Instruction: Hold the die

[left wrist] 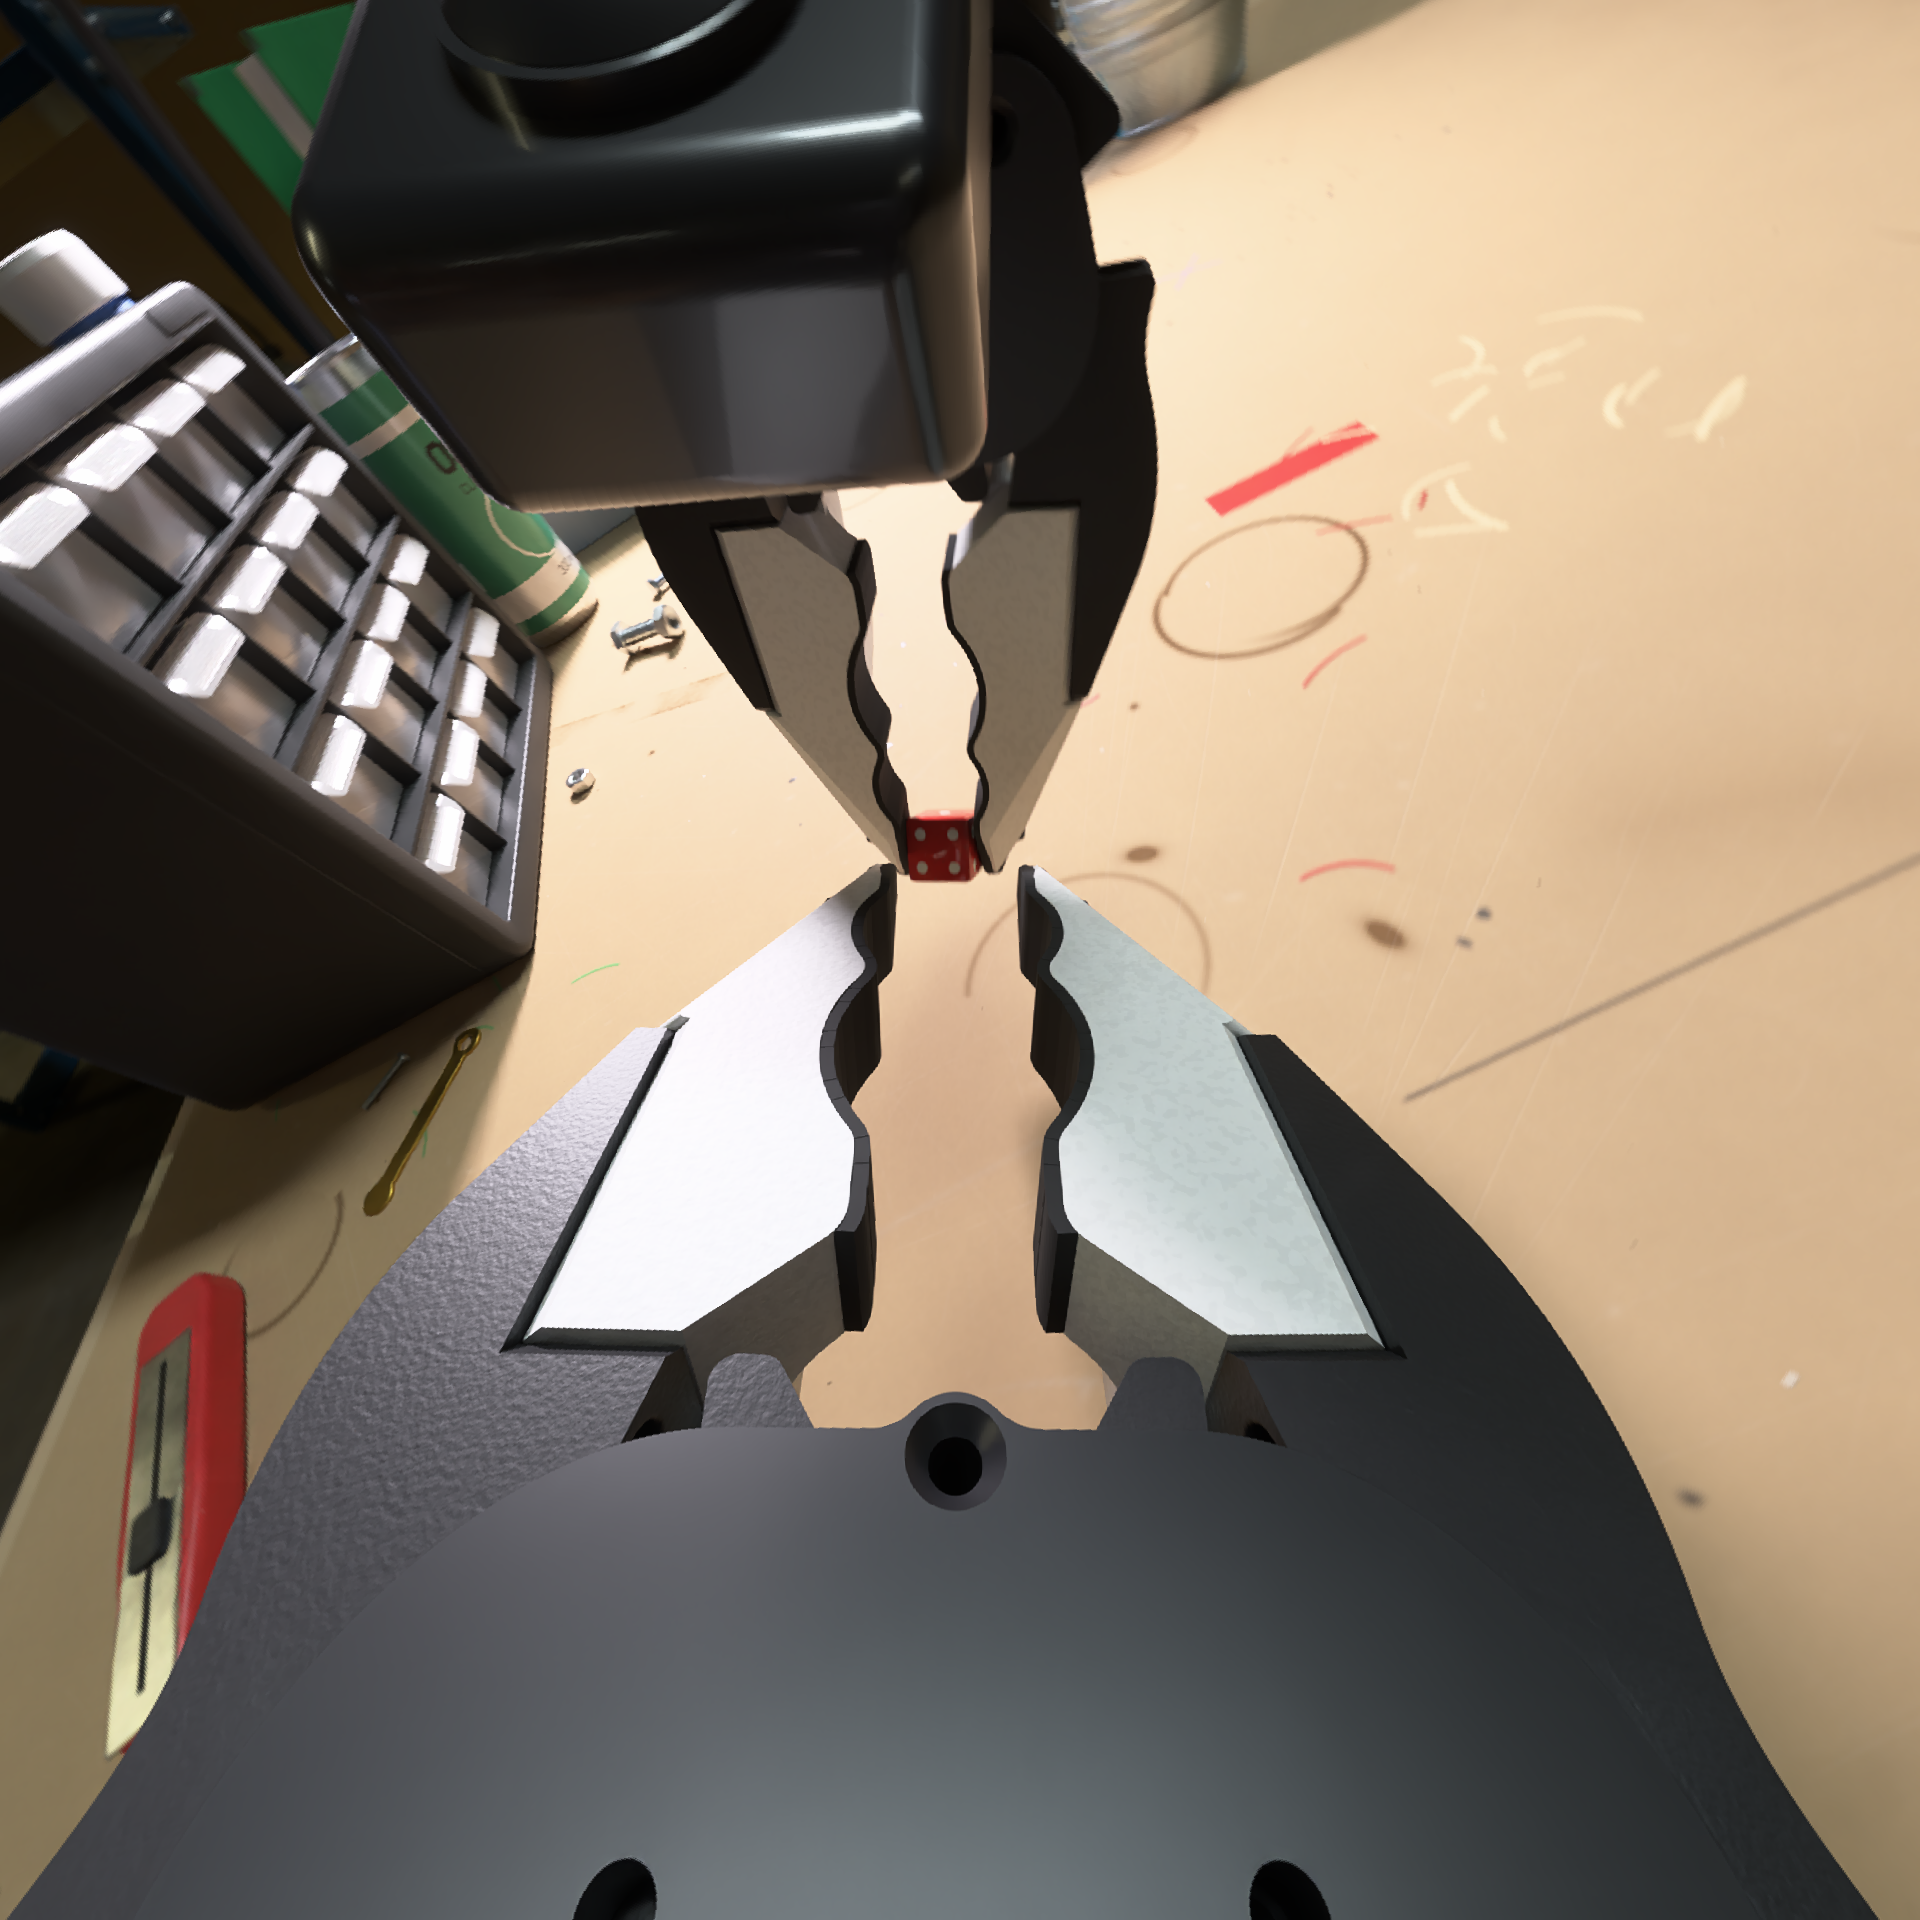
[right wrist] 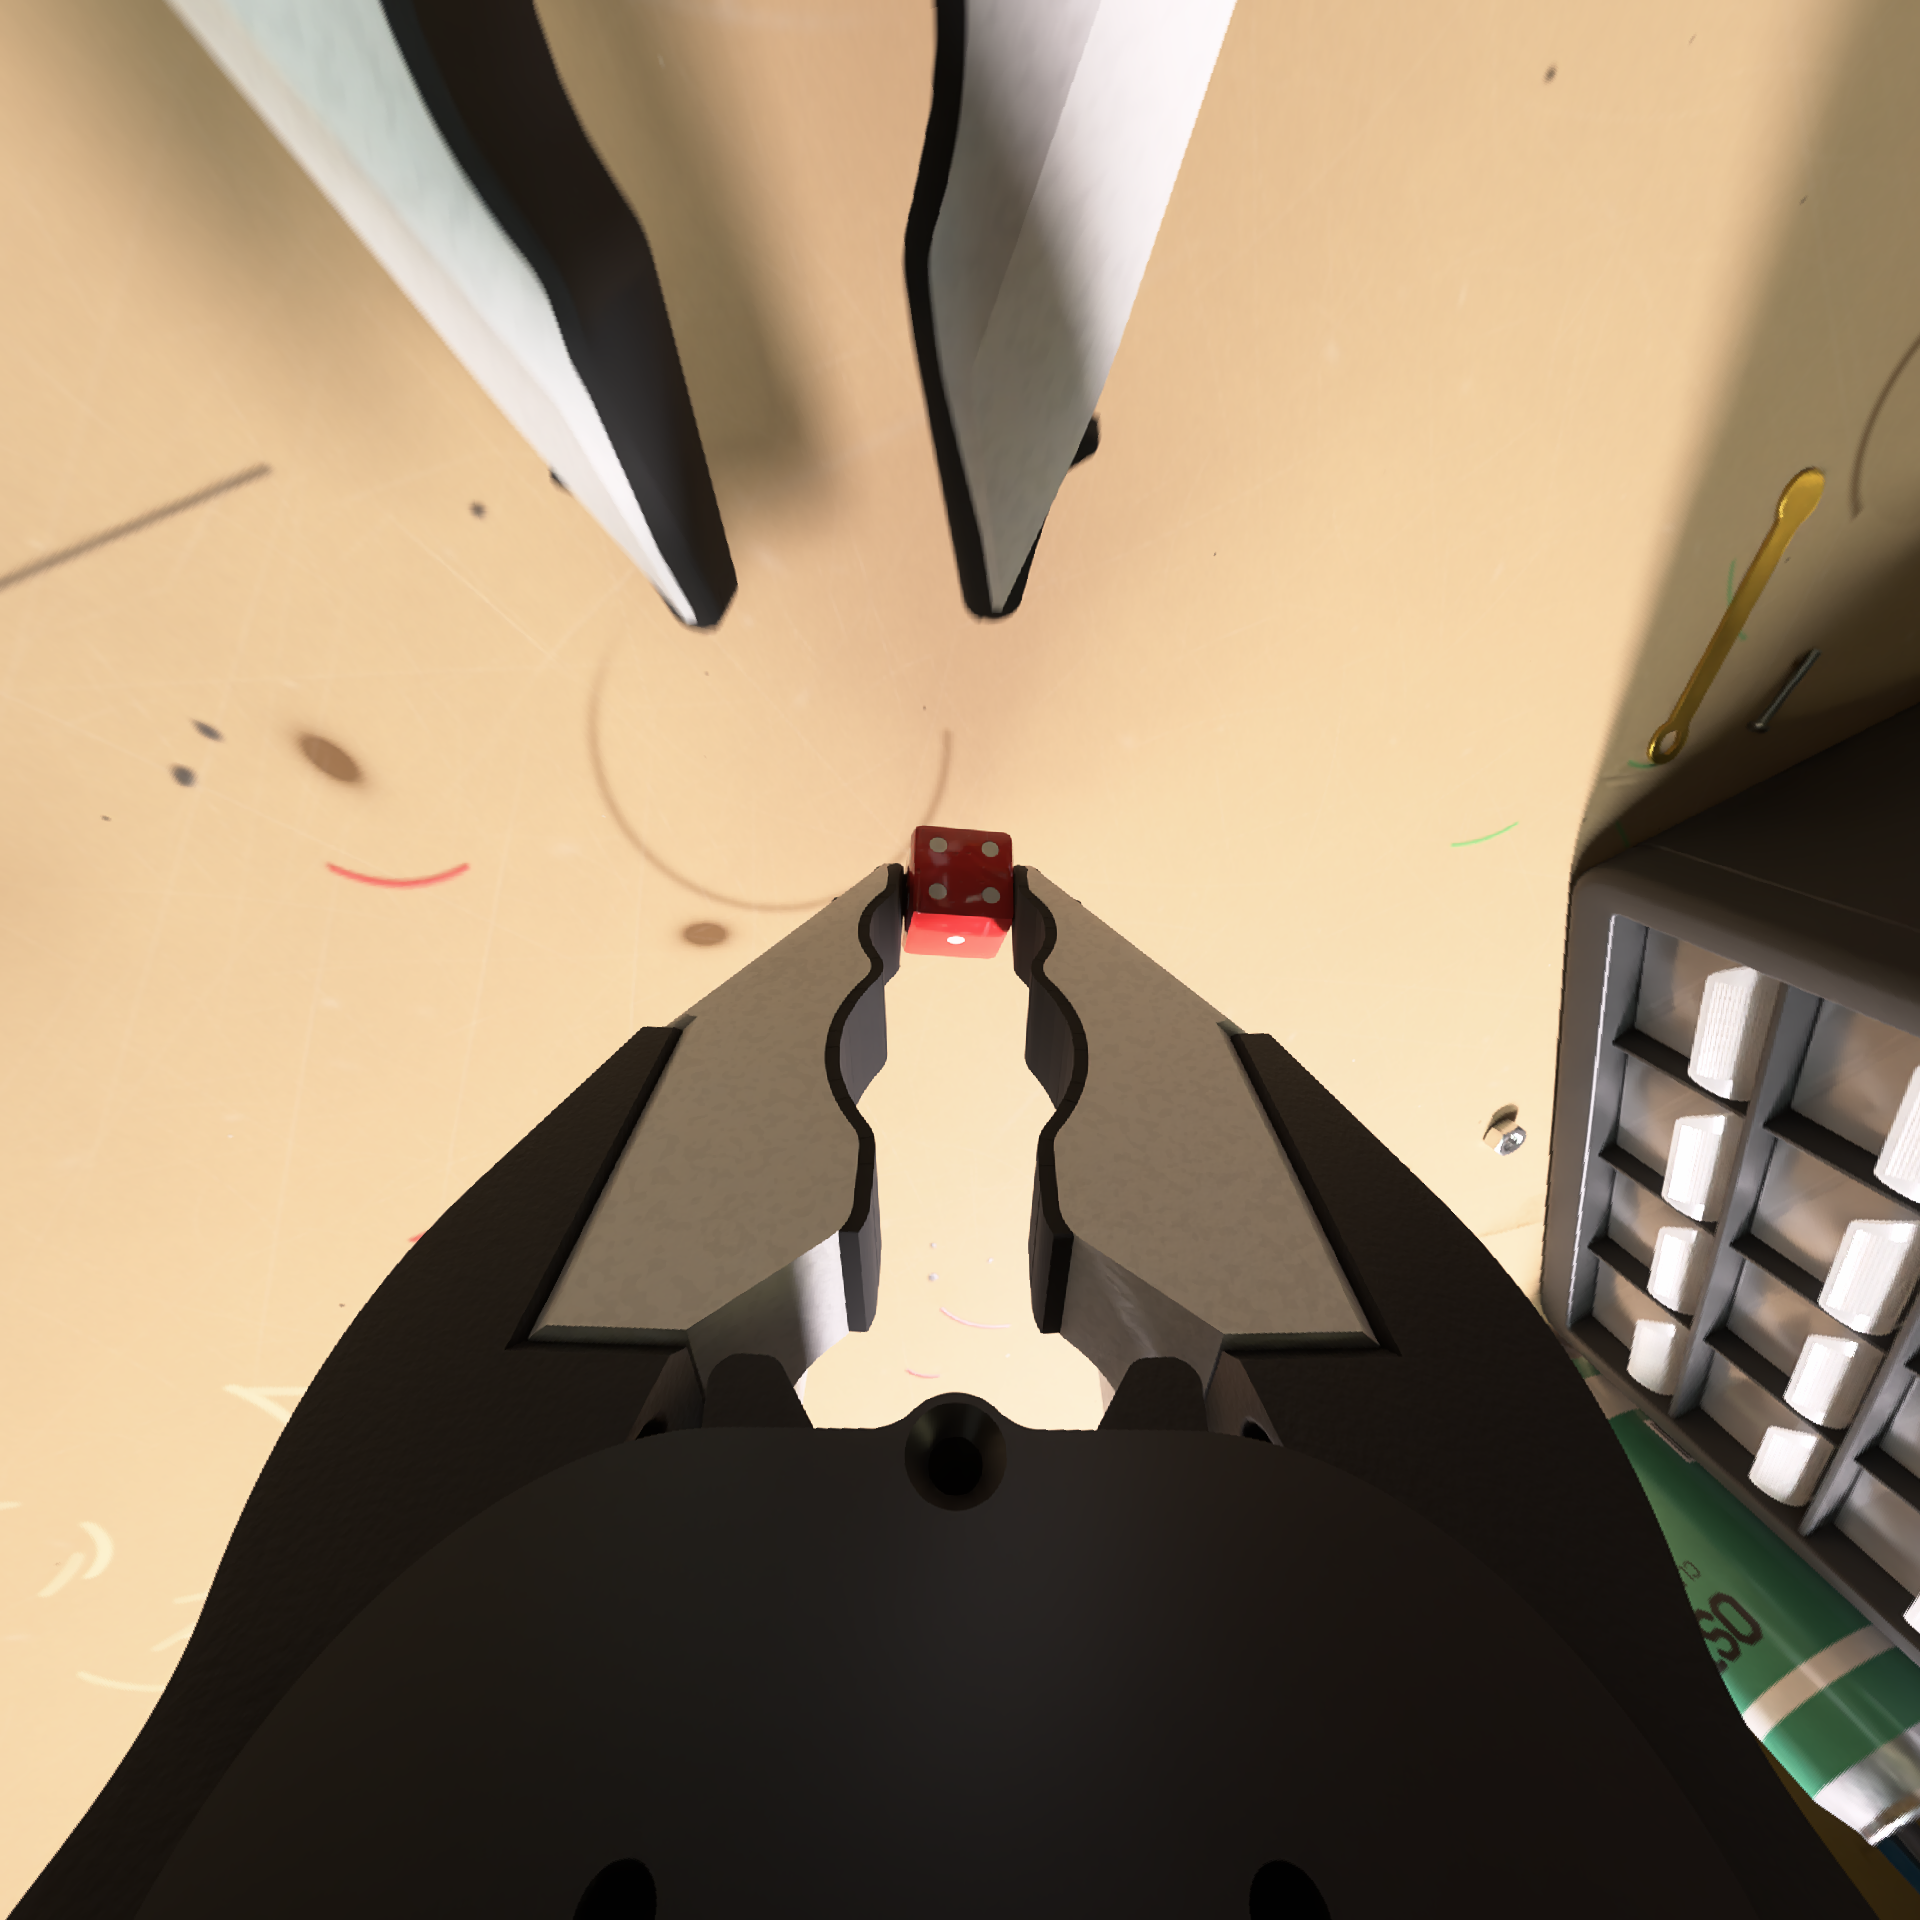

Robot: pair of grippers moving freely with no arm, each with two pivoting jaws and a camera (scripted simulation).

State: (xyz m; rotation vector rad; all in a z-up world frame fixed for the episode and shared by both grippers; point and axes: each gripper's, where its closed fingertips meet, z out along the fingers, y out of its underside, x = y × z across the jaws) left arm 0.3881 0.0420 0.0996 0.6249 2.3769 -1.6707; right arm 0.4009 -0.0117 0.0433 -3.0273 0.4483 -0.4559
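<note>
Red die [right wrist: 957,891] clenched in right claw [right wrist: 957,883]; left claw [left wrist: 956,871] released, facing it, drawer organizer [left wrist: 239,665] beside.

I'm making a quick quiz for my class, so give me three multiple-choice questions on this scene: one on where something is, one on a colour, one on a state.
1. Where is the die?
A. Between the right tongs' tips
B. In the drawer cabinet
C. Under the utility knife

2. What colour is the die?
A. Green
B. Red
C. Blue

3. How do the left tongs stand?
A. Shut on the die
B. Shut on a bolt
C. Open, holding nothing

Answers:
1 A: the right tongs pinch it at their tips.
2 B: red faces with white pips.
3 C: a clear gap lies between the fingers, the die just beyond them.
</note>
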